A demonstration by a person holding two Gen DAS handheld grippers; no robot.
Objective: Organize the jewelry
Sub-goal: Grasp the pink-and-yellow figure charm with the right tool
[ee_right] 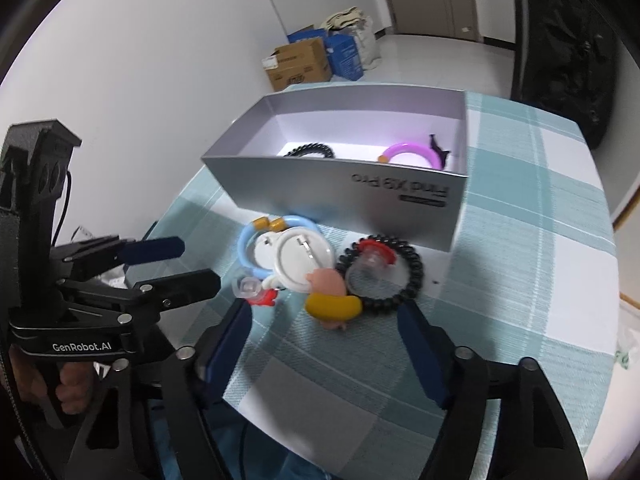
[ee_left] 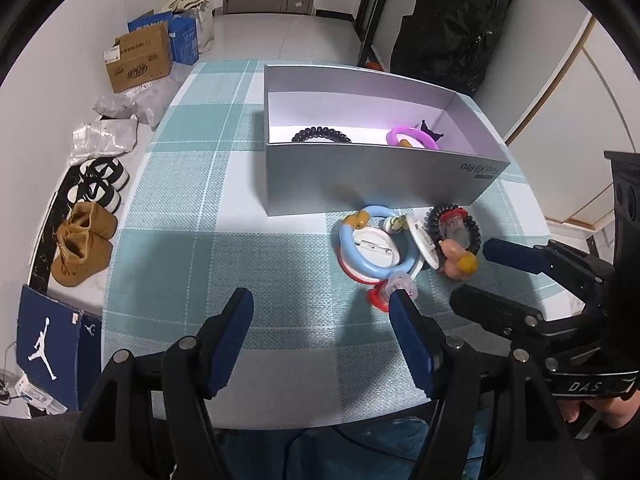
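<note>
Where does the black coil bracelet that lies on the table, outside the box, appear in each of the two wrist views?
Left wrist view: the black coil bracelet lies right of centre, in front of the grey box.
Right wrist view: it lies near the centre, just above the right gripper.
Shared landmark: the pink and yellow figure touching it.
</note>
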